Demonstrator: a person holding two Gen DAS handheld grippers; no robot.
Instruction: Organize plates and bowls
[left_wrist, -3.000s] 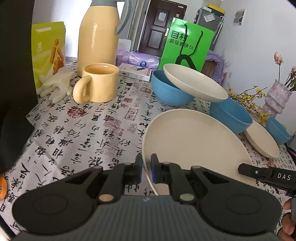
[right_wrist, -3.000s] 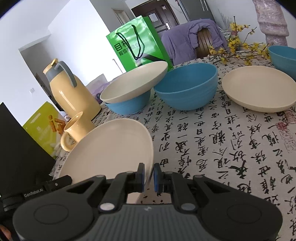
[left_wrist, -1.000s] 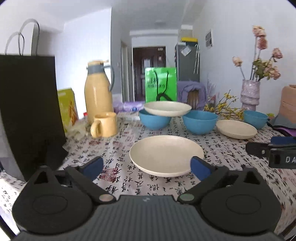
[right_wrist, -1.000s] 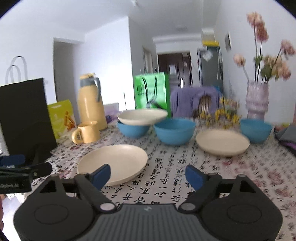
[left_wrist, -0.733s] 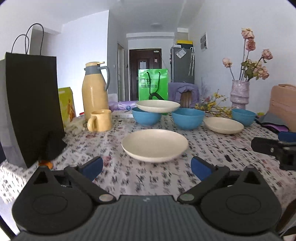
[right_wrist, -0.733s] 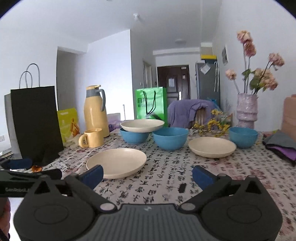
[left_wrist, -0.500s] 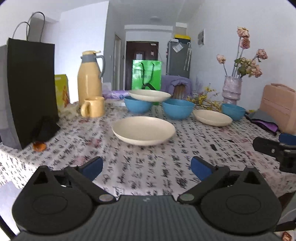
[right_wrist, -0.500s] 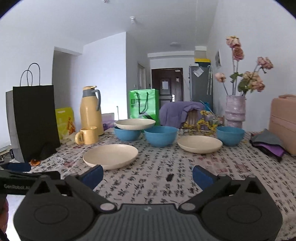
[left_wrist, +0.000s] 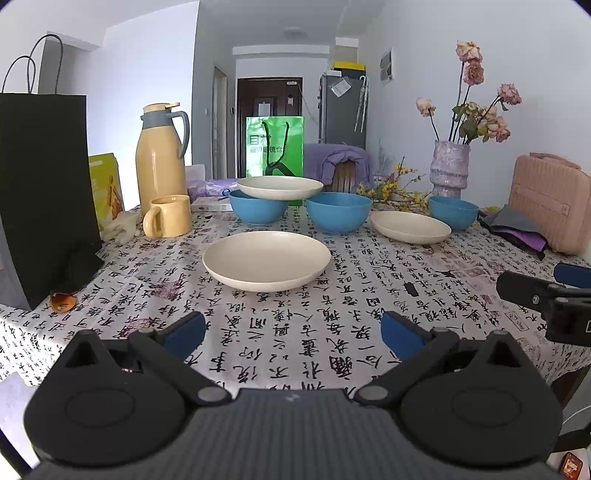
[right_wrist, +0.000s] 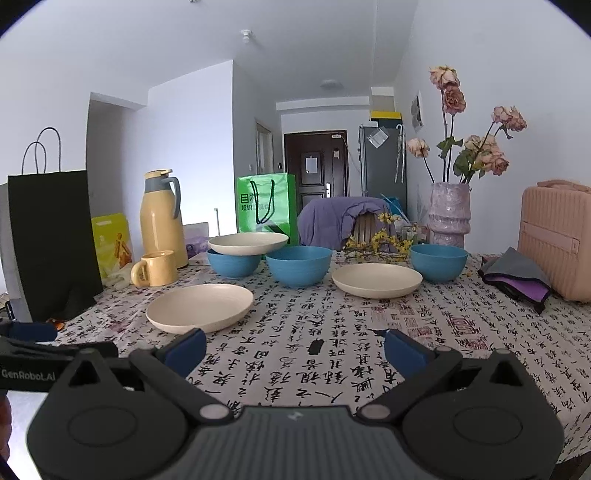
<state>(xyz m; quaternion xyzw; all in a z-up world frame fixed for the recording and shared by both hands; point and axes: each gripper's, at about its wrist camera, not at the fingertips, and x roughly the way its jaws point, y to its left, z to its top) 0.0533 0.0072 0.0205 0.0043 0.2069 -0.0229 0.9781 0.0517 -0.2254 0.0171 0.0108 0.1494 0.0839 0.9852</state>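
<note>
Now released, the large cream round plate (left_wrist: 266, 258) lies flat mid-desk; both the left gripper (left_wrist: 291, 332) and right gripper (right_wrist: 295, 347) have pulled back, jaws wide and empty, free for another dish.

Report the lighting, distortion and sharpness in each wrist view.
Left wrist view: even daylight, soft shadow under the nearest cream plate, dark fisheye corners, walls bowed, tablecloth print sharp. Right wrist view: same soft light, black bag leaning with the distortion, no glare or blur.

Both wrist views low, facing across table (left_wrist: 295, 332) (shared plates (right_wrist: 199, 306))
</note>
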